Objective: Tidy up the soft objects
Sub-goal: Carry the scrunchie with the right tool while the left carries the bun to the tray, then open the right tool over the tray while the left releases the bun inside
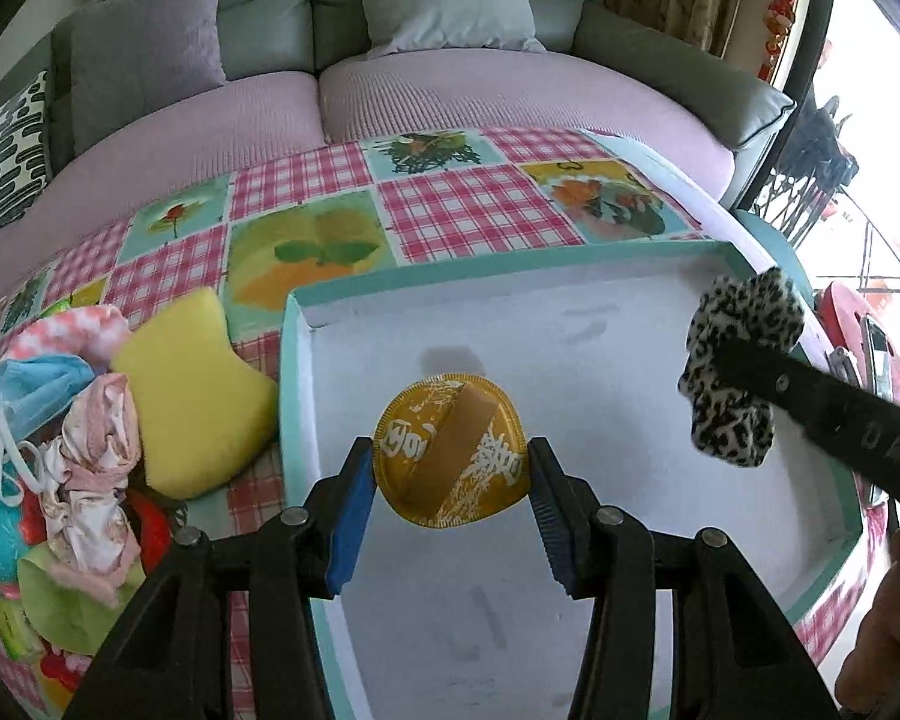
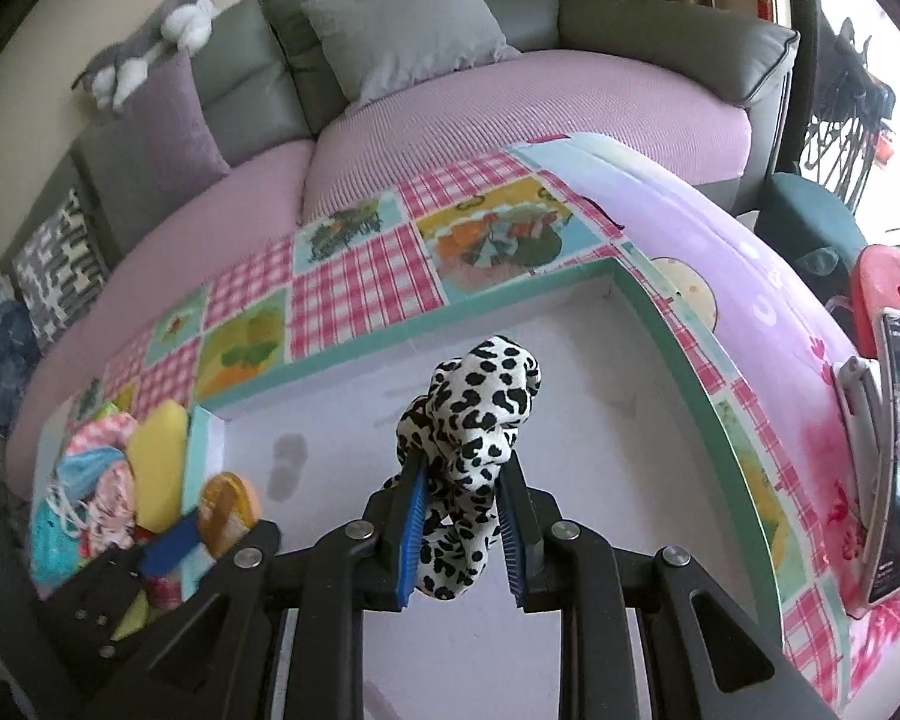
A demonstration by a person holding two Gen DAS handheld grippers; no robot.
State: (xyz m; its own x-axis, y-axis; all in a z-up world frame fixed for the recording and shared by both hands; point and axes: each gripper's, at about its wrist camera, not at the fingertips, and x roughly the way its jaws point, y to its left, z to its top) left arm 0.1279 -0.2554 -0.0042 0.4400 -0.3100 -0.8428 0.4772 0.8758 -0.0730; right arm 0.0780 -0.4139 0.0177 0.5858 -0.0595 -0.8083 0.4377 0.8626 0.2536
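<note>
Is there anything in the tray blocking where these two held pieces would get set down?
Nothing visible does. The left gripper holds the gold puff and the right gripper holds the leopard scrunchie, both over the tray, whose white floor below them looks bare.

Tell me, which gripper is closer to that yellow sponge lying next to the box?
Left. The left gripper, holding a gold round pad, is just across the box wall from the yellow sponge; the right gripper is farther over.

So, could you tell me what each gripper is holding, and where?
Left gripper: gold puff, by its opposite edges. Right gripper: leopard scrunchie, around its lower middle.
</note>
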